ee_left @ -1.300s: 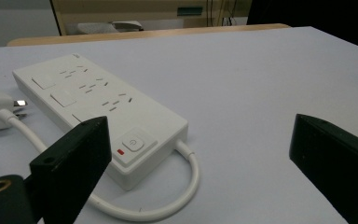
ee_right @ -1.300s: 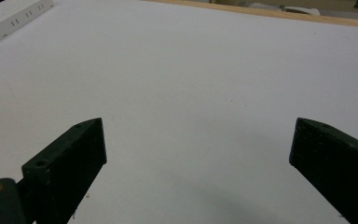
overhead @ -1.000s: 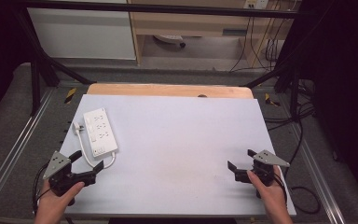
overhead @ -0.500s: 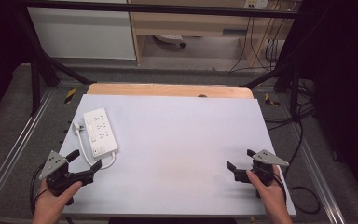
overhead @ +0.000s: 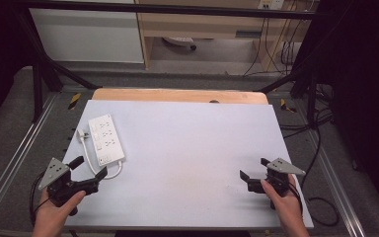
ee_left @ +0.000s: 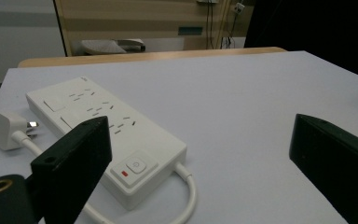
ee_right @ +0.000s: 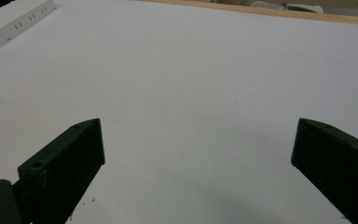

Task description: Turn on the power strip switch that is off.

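A white power strip [overhead: 106, 139] lies flat on the left part of the white table [overhead: 192, 148], with its white plug [overhead: 81, 134] beside it and its cable [overhead: 109, 173] looping off the near end. My left gripper [overhead: 89, 167] is open just in front of that near end, touching nothing. In the left gripper view the power strip [ee_left: 107, 126], its plug [ee_left: 4, 130] and the switch sit ahead of the open left gripper [ee_left: 200, 154]. My right gripper [overhead: 254, 168] is open at the near right over bare table, as the right gripper view shows the gripper [ee_right: 198, 154].
A wooden strip [overhead: 177, 95] borders the table's far edge. Metal rails [overhead: 24, 148] run along both sides, and cables hang at the right. The power strip's far end [ee_right: 14, 18] shows at the top left of the right gripper view.
My left gripper has shifted slightly to the left near the table's front corner. The right gripper and the power strip have not moved.
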Tool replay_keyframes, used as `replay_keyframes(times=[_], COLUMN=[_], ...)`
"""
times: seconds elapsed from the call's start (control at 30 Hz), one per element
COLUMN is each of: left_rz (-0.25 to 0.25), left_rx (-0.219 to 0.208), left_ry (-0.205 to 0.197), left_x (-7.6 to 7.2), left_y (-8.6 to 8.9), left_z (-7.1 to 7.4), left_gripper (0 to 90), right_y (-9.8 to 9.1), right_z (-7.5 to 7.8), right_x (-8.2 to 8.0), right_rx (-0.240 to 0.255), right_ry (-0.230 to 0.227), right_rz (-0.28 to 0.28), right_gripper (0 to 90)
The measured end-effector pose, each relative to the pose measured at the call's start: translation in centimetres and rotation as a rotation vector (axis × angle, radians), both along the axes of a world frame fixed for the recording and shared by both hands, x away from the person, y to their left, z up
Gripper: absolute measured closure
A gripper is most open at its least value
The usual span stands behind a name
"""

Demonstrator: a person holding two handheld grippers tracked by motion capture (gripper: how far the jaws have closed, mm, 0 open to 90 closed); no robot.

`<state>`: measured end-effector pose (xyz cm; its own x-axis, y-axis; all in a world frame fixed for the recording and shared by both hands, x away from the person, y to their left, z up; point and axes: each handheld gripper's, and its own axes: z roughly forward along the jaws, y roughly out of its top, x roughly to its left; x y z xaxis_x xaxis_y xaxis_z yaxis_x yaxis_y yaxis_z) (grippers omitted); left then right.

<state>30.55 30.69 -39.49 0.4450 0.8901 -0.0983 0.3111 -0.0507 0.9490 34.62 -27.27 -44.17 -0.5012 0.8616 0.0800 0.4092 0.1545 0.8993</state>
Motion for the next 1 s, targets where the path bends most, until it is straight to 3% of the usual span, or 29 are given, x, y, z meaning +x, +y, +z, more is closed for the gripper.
replay_keyframes(times=[0.6, 1.0], left_rz=[0.004, 0.003], left_rx=[0.003, 0.01], left_ry=[-0.018, -0.038], left_x=[0.8, 2.1], left_y=[-0.1, 0.2], left_z=[1.3, 2.1], left_gripper=[6.5, 6.8], right_y=[0.2, 0.1], right_z=[0.1, 0.1], right_x=[-0.1, -0.1], right_rx=[-0.001, 0.005], right_ry=[-0.002, 0.004], right_rz=[0.007, 0.006], right_gripper=[3.1, 3.1])
